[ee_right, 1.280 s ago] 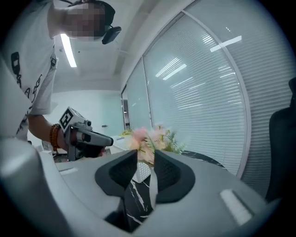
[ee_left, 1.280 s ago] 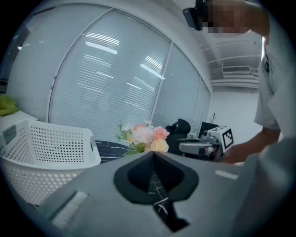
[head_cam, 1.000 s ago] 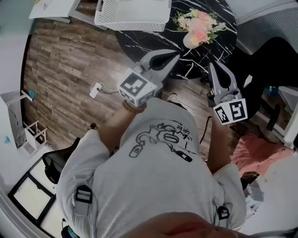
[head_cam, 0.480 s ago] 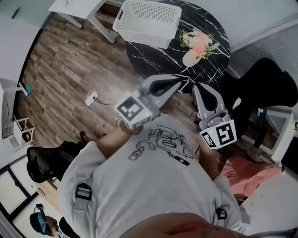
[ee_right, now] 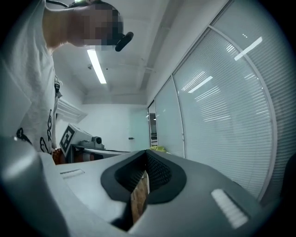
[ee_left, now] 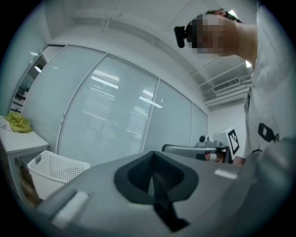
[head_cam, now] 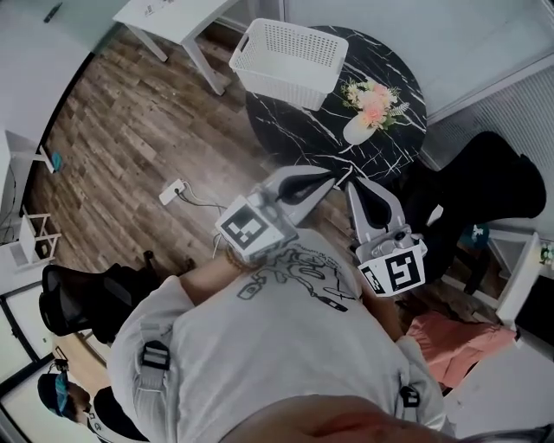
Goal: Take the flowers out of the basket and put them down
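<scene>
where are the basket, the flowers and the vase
basket [head_cam: 279, 86], head view, near side wall
flowers [head_cam: 374, 104], head view, pink bloom
vase [head_cam: 356, 130], head view, white body

An office: tall glass partition walls with white slatted blinds [ee_left: 115, 115], a white rectangular desk [head_cam: 169, 16], a black office chair [head_cam: 74, 298] and a long ceiling strip light [ee_right: 96, 65].

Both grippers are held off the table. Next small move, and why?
Probably none toward the table; I would just lower both. The flowers already stand on the black table beside the white basket, and the left gripper and right gripper are shut with nothing between their jaws.
</scene>
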`<action>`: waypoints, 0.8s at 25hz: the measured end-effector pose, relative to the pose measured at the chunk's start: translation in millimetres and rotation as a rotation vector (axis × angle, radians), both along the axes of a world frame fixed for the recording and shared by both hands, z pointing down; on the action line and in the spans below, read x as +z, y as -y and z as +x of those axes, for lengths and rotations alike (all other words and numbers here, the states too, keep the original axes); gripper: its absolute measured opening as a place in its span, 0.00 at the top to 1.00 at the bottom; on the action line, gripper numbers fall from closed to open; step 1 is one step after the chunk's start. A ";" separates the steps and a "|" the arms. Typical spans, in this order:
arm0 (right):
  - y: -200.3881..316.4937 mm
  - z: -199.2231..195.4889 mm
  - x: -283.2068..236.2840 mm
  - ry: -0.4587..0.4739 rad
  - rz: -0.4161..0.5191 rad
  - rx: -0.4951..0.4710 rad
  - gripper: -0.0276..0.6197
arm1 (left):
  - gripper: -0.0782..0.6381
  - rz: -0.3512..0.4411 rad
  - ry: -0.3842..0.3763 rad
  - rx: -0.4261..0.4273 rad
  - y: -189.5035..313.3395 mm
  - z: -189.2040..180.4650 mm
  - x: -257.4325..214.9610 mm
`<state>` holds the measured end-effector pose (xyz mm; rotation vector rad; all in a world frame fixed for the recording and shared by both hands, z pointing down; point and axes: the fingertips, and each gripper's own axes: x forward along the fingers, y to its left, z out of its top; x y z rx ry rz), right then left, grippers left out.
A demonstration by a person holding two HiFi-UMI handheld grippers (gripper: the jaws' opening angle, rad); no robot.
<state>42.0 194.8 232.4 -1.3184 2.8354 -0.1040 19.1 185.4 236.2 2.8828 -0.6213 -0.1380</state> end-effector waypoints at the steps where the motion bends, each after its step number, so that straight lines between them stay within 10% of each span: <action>1: -0.7 -1.9 -1.7 -0.007 0.004 -0.001 0.95 | 0.89 -0.003 0.003 -0.004 -0.4 -1.4 0.3; 20: -5.0 -9.1 -5.4 -0.019 0.007 0.019 0.95 | 0.89 -0.001 0.010 -0.007 -2.4 -6.7 -0.1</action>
